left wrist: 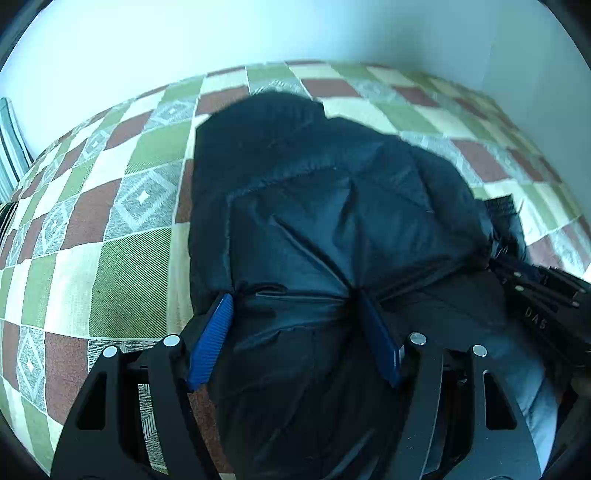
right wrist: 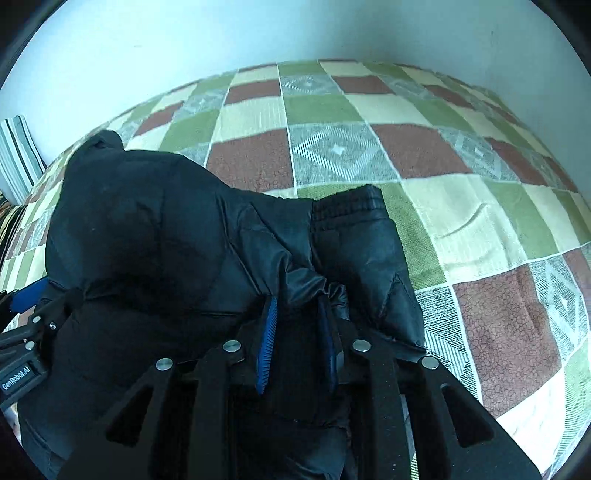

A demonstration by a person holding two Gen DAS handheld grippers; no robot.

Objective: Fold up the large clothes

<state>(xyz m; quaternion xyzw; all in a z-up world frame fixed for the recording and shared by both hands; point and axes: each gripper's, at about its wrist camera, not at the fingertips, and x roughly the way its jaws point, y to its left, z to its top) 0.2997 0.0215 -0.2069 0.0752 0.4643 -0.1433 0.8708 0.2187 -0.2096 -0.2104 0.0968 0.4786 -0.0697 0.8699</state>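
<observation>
- A pale wall (left wrist: pixel 258 33) behind, and a bed under a checked bedspread (left wrist: pixel 122 280) of green, cream, brick-red and grey diamond squares.
- Across the bedspread lies the dark padded jacket (left wrist: pixel 325 206), bunched and creased, its near edge gathered up toward both cameras.
- Left wrist view: the left claw (left wrist: pixel 295 299) has a wide fold of jacket between its blue pads (left wrist: pixel 212 339), fabric puckering at both tips, so it is gripping the jacket with the jaws well apart.
- Only this view shows the jacket's far end as a rounded hump reaching toward the wall, with bedspread running along its left side.
- Right wrist view: the right claw (right wrist: pixel 299 302) is clenched narrowly on a pinched ridge of jacket.
- Only here do you see the ribbed elastic cuff (right wrist: pixel 347 206) lying beside the claw on a green square.
- Each view catches the other claw at its edge, both on the same near edge of the jacket.
- A striped cushion (right wrist: pixel 18 155) stands at far left by the wall.
</observation>
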